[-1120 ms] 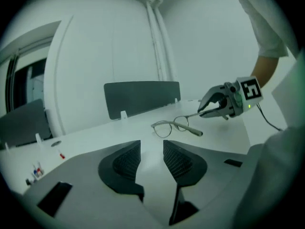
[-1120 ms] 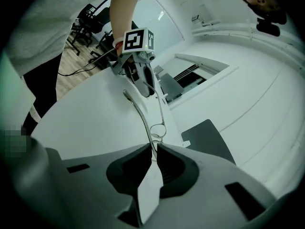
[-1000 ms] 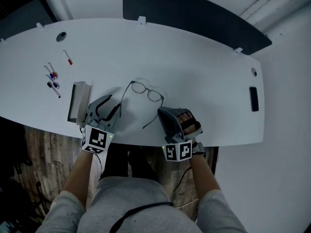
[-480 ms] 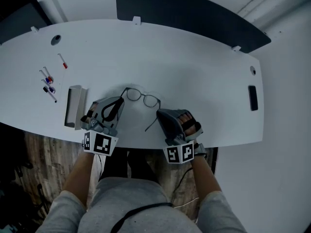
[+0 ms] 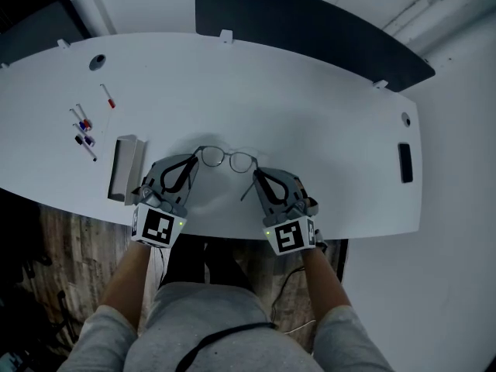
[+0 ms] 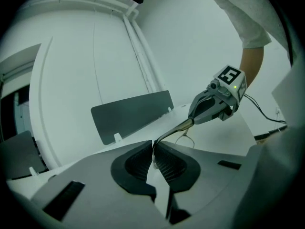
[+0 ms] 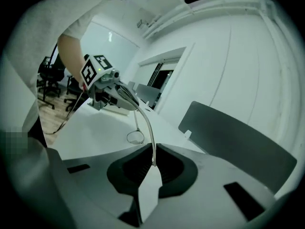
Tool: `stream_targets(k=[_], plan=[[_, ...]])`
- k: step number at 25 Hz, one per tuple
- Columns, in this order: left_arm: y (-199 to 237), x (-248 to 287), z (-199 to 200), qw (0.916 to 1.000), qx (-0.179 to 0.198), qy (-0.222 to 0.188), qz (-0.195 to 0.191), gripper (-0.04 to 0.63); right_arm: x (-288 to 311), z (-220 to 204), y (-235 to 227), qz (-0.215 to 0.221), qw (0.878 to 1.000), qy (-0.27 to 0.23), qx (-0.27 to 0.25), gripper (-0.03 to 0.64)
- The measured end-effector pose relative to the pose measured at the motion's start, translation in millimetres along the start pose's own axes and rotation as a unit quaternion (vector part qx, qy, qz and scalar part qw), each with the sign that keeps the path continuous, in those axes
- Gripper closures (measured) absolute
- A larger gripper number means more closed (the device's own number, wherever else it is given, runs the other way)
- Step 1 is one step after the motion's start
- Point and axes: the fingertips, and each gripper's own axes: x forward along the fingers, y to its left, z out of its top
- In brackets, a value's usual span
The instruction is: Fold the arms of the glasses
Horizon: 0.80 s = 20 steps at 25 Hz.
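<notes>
Grip status comes first: my left tool has just been closing and now stands narrow, its pads pinched on the end of the thin left arm of the glasses. My right tool is likewise narrow, clamped on the end of the right arm. Both tools sit at the near edge of the table, angled inward toward each other. The glasses hang between them with the lenses on the far side. Judging from both tool views, the frame appears to be carried just clear of the table rather than resting on it. Both arms stand open, roughly square to the lens front, so I judge that the grasp is made and the fold itself has not begun. The next move calls for one tool to hold steady while the other swings its arm inward about the hinge until it lies behind the lenses. The second arm then follows over the first. Pressure should stay light, because the wire is thin and could twist or slip in the pads. Further left on the table lie a grey tray and a few markers, well apart from the work. Beyond the table's far edge stands a dark panel.
</notes>
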Motion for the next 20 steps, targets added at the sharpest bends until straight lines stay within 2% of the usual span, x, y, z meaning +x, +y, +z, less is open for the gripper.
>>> stream_targets(k=[2, 10, 17, 20], plan=[[-0.5, -3.8, -2.3, 0.9998, -0.019, 0.0, -0.002, 0.569, 2.7, 2.9, -0.5, 0.008, 0.999, -0.008, 0.034, 0.581], [4.7, -15.3, -4.8, 0.9947, -0.103, -0.007, 0.004, 0.569, 8.1, 7.7, 3.6, 0.016, 0.993, -0.014, 0.112, 0.581], [3.1, -16.4, -14.9, 0.9921, -0.126, 0.007, -0.004, 0.569, 17.3, 9.3, 4.1, 0.005, 0.993, 0.006, 0.119, 0.583], [3.6, -16.0, -17.0, 0.9919, -0.127, 0.011, -0.01, 0.569, 22.2, 7.7, 4.6, 0.004, 0.994, 0.02, 0.104, 0.583]])
